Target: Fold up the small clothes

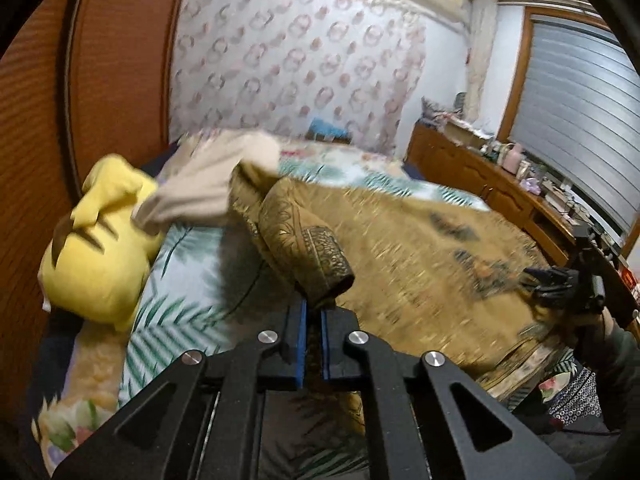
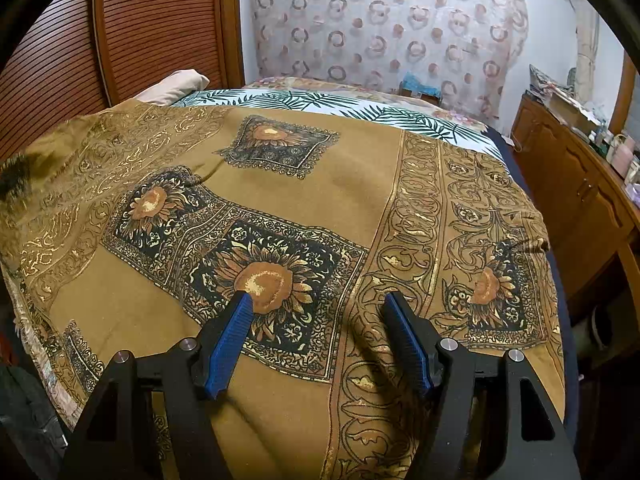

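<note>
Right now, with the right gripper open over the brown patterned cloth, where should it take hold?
Probably the near hem of the brown patterned cloth, coming from the near side. The right gripper hovers open over flat fabric with nothing to pinch; an edge gives a fold. The left gripper is already shut on a bunched corner.

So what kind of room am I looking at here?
Most likely a bedroom in a home: a bed with a leaf-print sheet, a yellow plush toy lying on it, and a cluttered wooden sideboard under a window with blinds.
</note>
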Available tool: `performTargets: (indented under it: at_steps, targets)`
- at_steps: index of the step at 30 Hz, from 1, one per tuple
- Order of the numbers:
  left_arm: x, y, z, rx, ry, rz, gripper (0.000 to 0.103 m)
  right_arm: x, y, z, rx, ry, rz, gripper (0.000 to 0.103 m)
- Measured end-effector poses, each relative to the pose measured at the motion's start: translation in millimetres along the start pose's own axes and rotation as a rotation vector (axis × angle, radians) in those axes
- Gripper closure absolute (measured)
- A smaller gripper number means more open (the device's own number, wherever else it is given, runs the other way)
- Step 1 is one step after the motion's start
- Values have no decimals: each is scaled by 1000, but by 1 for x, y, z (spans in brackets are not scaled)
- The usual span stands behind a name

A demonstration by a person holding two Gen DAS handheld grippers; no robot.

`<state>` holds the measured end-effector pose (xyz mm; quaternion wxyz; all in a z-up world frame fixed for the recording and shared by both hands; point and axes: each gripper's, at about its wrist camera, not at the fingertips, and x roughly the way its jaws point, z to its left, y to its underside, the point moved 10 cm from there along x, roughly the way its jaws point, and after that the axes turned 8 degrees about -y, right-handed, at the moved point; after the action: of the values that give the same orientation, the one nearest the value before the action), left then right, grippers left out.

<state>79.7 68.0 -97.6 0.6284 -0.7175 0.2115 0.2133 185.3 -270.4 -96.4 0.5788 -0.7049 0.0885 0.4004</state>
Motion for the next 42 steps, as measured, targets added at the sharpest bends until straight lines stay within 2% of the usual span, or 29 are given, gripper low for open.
performTargets:
  at_steps: [11, 20, 27, 30, 31, 33, 35, 37, 40, 42]
  targets:
    - [-2, -38, -49, 53, 75, -78, 97, -1, 1, -1, -1, -2, 0, 33]
    - [2, -81, -117, 135, 187, -136, 97, -1, 1, -1, -1, -2, 0, 33]
    - [13, -89, -170, 198, 277, -117, 97, -1, 1, -1, -2, -3, -1, 33]
    - [31, -76, -186, 248, 279, -56, 97, -1, 1, -1, -2, -4, -1, 33]
    - [36, -71, -188, 258, 273, -36, 95, -2, 2, -1, -2, -4, -1, 33]
    - [39, -61, -190, 275, 272, -15, 80, -2, 2, -1, -2, -5, -2, 33]
    - [37, -56, -187, 278, 272, -21, 56, -1, 1, -1, -2, -4, -1, 33]
    - [36, -54, -183, 269, 270, -21, 48, -2, 1, 0, -2, -4, -2, 33]
    - [34, -54, -177, 242, 262, -24, 28, -2, 2, 0, -1, -4, -2, 33]
    - [33, -54, -169, 228, 254, -26, 25, -2, 2, -1, -2, -4, -2, 33]
